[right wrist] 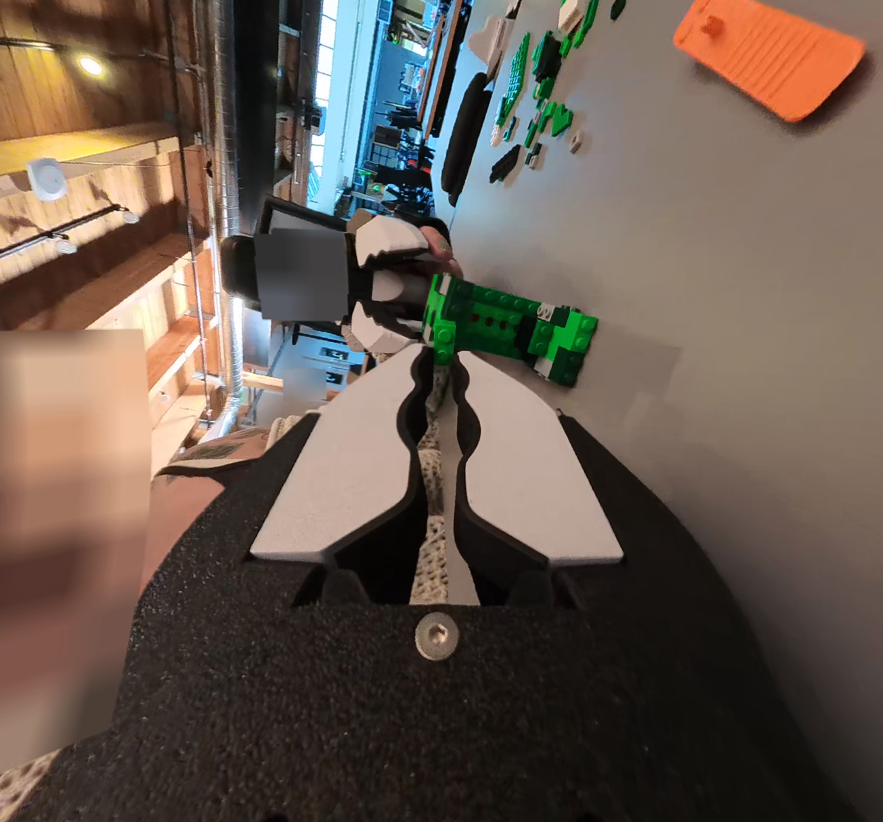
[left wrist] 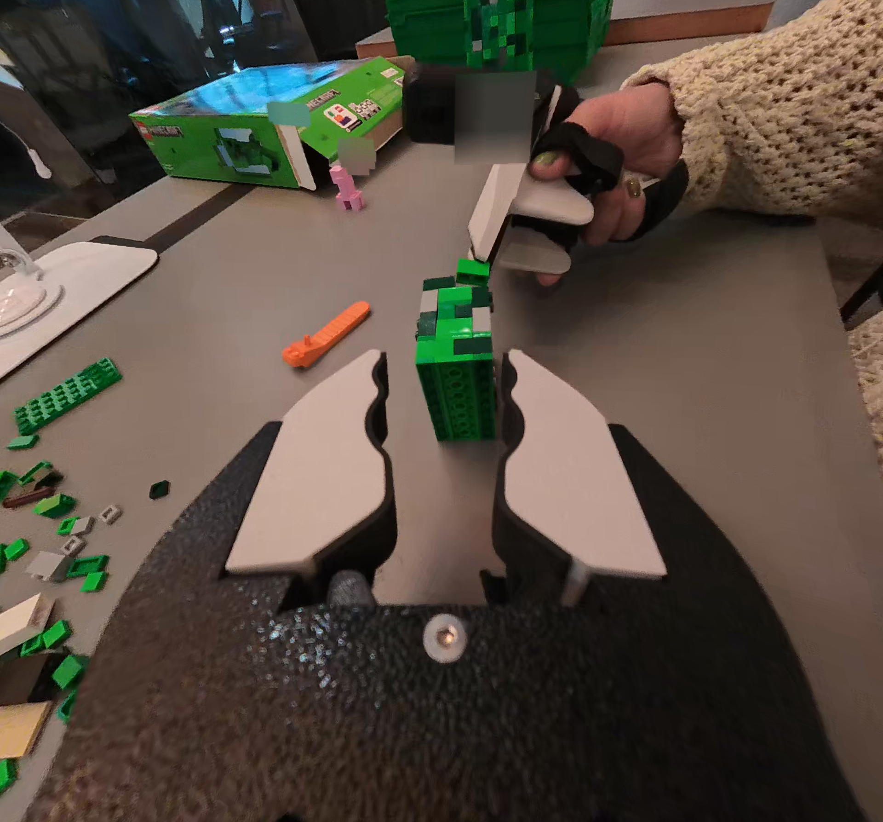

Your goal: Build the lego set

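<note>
A green brick assembly [left wrist: 456, 369] with dark green and grey patches stands upright on the grey table [left wrist: 669, 416]. My left gripper [left wrist: 444, 364] is open with the assembly between its jaws, close to the right finger and with a gap on the left. My right gripper [left wrist: 480, 254], held by a hand in a knit sleeve, is shut on a small green brick [left wrist: 473, 271] just above the assembly's far top edge. In the right wrist view, turned sideways, my right gripper [right wrist: 440, 359] holds that brick [right wrist: 443, 338] against the assembly [right wrist: 516, 328]. The left gripper [right wrist: 387, 285] shows behind it.
An orange brick separator [left wrist: 327, 335] lies left of the assembly. A green set box [left wrist: 267, 130], a pink figure [left wrist: 349, 189] and a large built green model [left wrist: 501, 15] stand at the back. A green plate [left wrist: 67, 395] and loose pieces [left wrist: 62, 536] lie at the left. Tip to tip, the grippers are about 7 cm apart. Both grippers' tips are roughly 12 cm from the orange brick separator [left wrist: 327, 335]. It is also in sight in the right wrist view [right wrist: 741, 51].
</note>
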`<state>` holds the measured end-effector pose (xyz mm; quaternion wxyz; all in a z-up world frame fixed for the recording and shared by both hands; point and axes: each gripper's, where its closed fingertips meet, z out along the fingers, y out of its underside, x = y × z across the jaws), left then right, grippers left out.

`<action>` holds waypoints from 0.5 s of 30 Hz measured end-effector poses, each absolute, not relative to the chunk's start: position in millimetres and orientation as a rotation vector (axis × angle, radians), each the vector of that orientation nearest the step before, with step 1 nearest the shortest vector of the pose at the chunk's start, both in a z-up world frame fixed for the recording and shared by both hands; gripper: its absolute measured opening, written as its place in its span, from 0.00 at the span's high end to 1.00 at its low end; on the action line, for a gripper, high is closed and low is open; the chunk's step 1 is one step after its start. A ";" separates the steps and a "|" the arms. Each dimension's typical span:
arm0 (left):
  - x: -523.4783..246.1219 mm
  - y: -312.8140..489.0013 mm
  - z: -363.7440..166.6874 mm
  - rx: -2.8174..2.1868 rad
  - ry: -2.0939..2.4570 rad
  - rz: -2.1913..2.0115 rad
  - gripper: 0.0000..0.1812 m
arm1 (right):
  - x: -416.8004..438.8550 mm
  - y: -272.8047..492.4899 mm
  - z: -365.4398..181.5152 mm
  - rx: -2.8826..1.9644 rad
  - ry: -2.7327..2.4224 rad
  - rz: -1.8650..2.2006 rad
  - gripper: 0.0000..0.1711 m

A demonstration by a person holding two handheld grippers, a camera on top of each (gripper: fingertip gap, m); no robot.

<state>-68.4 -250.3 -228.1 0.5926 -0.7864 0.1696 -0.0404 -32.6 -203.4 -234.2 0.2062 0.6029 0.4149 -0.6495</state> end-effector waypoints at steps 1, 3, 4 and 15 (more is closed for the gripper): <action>-68.6 -250.4 -229.3 -1.828 0.397 -0.101 0.76 | -32.9 -204.3 -234.4 1.671 1.149 -1.804 0.96; -69.4 -251.5 -229.8 -1.823 0.406 -0.094 0.79 | -33.1 -205.9 -235.2 1.661 1.146 -1.793 0.96; -69.9 -252.9 -228.2 -1.810 0.416 -0.080 0.83 | -33.0 -206.5 -234.9 1.657 1.143 -1.792 0.96; -63.9 -248.2 -237.9 -1.823 0.494 -0.025 1.00 | -34.7 -207.8 -234.3 1.670 1.135 -1.780 0.96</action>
